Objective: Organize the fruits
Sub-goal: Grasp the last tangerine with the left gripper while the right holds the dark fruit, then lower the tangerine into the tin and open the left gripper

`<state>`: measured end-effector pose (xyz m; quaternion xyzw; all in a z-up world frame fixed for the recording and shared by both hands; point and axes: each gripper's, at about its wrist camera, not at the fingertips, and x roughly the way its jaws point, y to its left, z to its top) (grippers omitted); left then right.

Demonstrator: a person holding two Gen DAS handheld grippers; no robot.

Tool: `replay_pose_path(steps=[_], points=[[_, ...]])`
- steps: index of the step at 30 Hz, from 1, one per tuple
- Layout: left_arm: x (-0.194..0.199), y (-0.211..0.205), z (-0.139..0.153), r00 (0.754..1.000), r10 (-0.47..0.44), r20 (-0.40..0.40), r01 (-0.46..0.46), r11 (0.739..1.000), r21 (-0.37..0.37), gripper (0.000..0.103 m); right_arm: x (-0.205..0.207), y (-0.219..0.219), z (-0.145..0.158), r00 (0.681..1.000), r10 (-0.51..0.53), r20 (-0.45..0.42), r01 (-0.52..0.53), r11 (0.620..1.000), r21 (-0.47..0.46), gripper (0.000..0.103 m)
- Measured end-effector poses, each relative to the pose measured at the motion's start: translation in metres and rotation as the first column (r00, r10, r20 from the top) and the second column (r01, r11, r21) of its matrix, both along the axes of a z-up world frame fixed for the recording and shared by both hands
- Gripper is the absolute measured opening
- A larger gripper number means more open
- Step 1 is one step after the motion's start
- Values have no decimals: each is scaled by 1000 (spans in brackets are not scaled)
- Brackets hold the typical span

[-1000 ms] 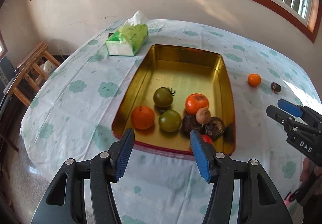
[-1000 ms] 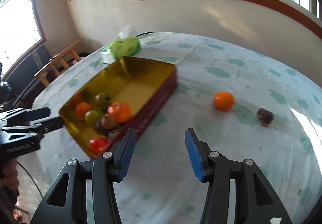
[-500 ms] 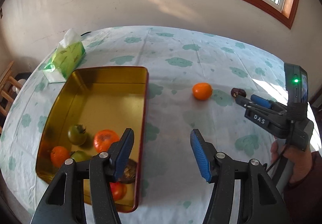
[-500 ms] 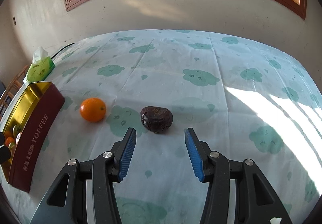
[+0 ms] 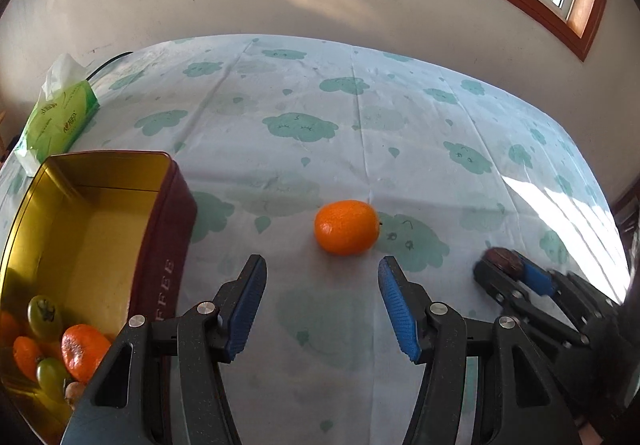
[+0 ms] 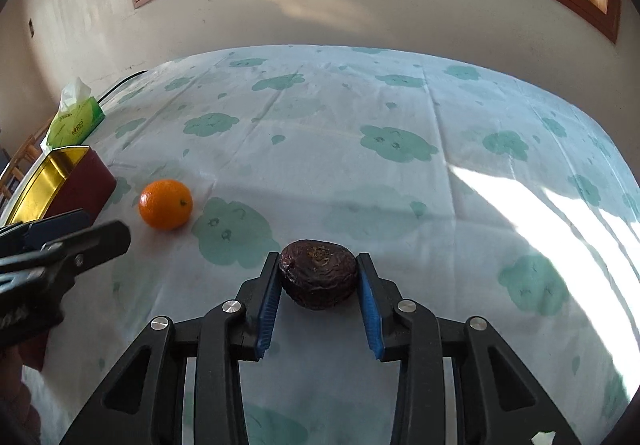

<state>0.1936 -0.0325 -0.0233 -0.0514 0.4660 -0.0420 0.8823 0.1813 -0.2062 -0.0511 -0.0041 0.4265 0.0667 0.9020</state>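
**Wrinkled dark fruit sitting between the right claw's pads**

Dark, shrivelled fruit (image 6: 318, 279) is resting on the cloud-print tablecloth (image 6: 400, 173) inside the right gripper (image 6: 319, 299), whose jaws have just been closing; both blue pads seem to be touching its sides. Ahead of the left gripper (image 5: 322, 309), gaping empty, the orange (image 5: 346, 227) is lying beside the gold tin (image 5: 96, 213).

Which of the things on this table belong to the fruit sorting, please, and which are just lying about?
Job: orange, wrinkled dark fruit between the right gripper's pads, gold tin holding sorted fruit, open left gripper.
Lying about: tissue pack, cable.
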Motion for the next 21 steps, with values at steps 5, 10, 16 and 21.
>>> replay_pose_path(steps=[5, 10, 16, 21], points=[[17, -13, -14, 1000, -8, -25, 8, 1000, 27, 59, -26, -34, -1, 998, -59, 17, 59, 998, 0, 34], [33, -16, -24, 999, 11, -37, -10, 1000, 28, 59, -24, -28, -1, 998, -58, 16, 58, 998, -40, 36], [31, -20, -24, 1000, -6, -29, 8, 998, 65, 43, -25, -30, -1, 998, -55, 15, 56, 998, -29, 37], [8, -16, -20, 998, 10, -55, -6, 997, 78, 43, -25, -29, -1, 998, -55, 15, 56, 998, -34, 37]])
